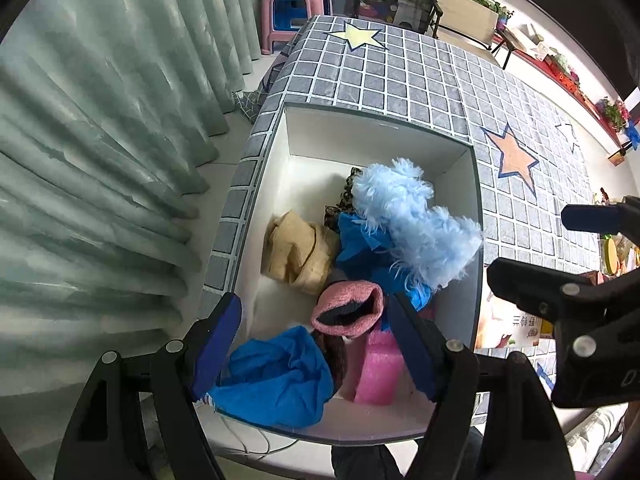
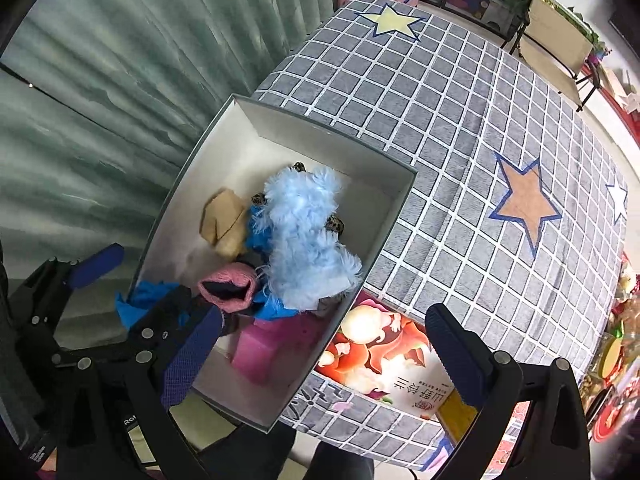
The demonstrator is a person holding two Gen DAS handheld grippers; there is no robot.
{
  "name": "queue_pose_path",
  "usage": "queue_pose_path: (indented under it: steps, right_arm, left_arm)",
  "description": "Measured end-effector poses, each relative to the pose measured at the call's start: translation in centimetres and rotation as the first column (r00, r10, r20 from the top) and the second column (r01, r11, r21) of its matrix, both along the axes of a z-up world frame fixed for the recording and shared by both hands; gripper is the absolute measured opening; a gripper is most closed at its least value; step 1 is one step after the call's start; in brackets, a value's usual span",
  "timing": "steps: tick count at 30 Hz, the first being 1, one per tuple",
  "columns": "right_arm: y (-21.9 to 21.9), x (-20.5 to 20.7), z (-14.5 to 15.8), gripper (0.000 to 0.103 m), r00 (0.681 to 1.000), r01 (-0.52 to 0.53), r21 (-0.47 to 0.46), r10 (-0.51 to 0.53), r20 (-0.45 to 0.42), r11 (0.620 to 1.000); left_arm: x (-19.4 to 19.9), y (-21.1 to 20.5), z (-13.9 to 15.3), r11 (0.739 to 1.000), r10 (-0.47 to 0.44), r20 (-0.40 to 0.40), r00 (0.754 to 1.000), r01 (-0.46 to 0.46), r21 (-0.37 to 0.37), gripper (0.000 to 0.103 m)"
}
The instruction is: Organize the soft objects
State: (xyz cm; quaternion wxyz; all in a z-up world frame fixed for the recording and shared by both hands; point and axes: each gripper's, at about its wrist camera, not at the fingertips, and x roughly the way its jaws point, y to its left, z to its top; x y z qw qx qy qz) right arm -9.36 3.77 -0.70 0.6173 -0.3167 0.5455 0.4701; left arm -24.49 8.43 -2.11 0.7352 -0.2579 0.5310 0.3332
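At the near left corner of the checked tablecloth, a white box holds the soft objects in a loose pile. Uppermost lies a fluffy pale-blue item, resting over crumpled blue cloth, a pink knitted piece, a tan folded fabric at the left wall, a scrap of leopard-print fabric and a pink foam block at the near end. The left gripper hangs over the near end of the box, its jaws set moderately wide with nothing pressed between the pads. The right gripper straddles the box's right wall, jaws spread fully wide and empty. A printed booklet lies just beside the box on the right. All items appear light, limp and compressible; none looks fragile or slippery. The fluffy piece probably sheds no load when pinched, so a grasp on its raised middle bulk seems safer than one on a trailing edge. The knitted piece offers its rolled rim as a firm hold.
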Motion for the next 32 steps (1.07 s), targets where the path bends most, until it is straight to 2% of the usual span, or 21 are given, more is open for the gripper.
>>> queue_pose_path:
  steps: [9, 27, 29, 32]
  right_arm:
    - [-0.2, -1.3, 0.7, 0.102, 0.998, -0.030, 0.009, 0.029, 0.064, 1.000]
    - [-0.7, -2.4, 1.1, 0.102, 0.998, -0.029, 0.015, 0.028, 0.060, 0.999]
    - [-0.8, -2.6, 1.0, 0.102, 0.998, -0.031, 0.012, 0.030, 0.061, 0.999]
    - [-0.9, -2.9, 0.9, 0.102, 0.997, -0.034, 0.006, 0.033, 0.064, 0.999]
  left_arm:
    - [-0.4, -0.3, 0.3, 1.000, -0.003, -0.003, 1.000, 0.003, 0.009, 0.079]
    - [-1.4, -1.2, 0.2, 1.000, -0.017, -0.007, 1.000, 0.017, 0.013, 0.079]
    - [-1.6, -1.2, 0.2, 1.000, -0.022, 0.017, 1.000, 0.022, 0.011, 0.079]
    - [-2.1, -1.3, 1.1, 0.999, -0.034, 0.100, 0.994, 0.032, 0.013, 0.079]
